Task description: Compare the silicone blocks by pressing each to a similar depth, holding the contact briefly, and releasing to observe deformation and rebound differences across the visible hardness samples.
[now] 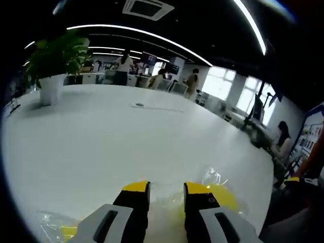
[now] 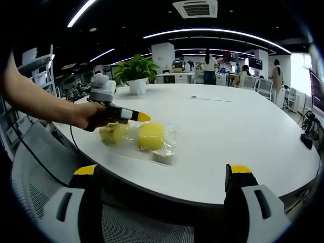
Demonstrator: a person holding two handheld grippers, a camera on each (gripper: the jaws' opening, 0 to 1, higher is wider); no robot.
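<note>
From where I stand, the yellow silicone blocks lie in clear plastic wrap near the edge of the broad white bench, one rounder piece beside a paler, lumpier one, with a small greyish piece just in front of them. The left gripper is held low over the paler block, a hand wrapped round its body; its yellow tips appear close together and seem to be at or just above the wrap, though I cannot tell whether they touch. In the left gripper view those jaws stand with only a narrow gap between them, nothing caught in it, and a yellow block shows in the crinkled plastic just past the tips. The right gripper hangs back off the bench edge, above a mesh chair, its jaws spread wide and empty, well apart from the samples. A potted plant stands far across the bench. My reading is that the first press is about to begin or barely started: the next move calls for a slow, straight push into the block to a modest depth, a short hold, then a clean lift, taking care the slippery wrap does not let the sample skid sideways.
</note>
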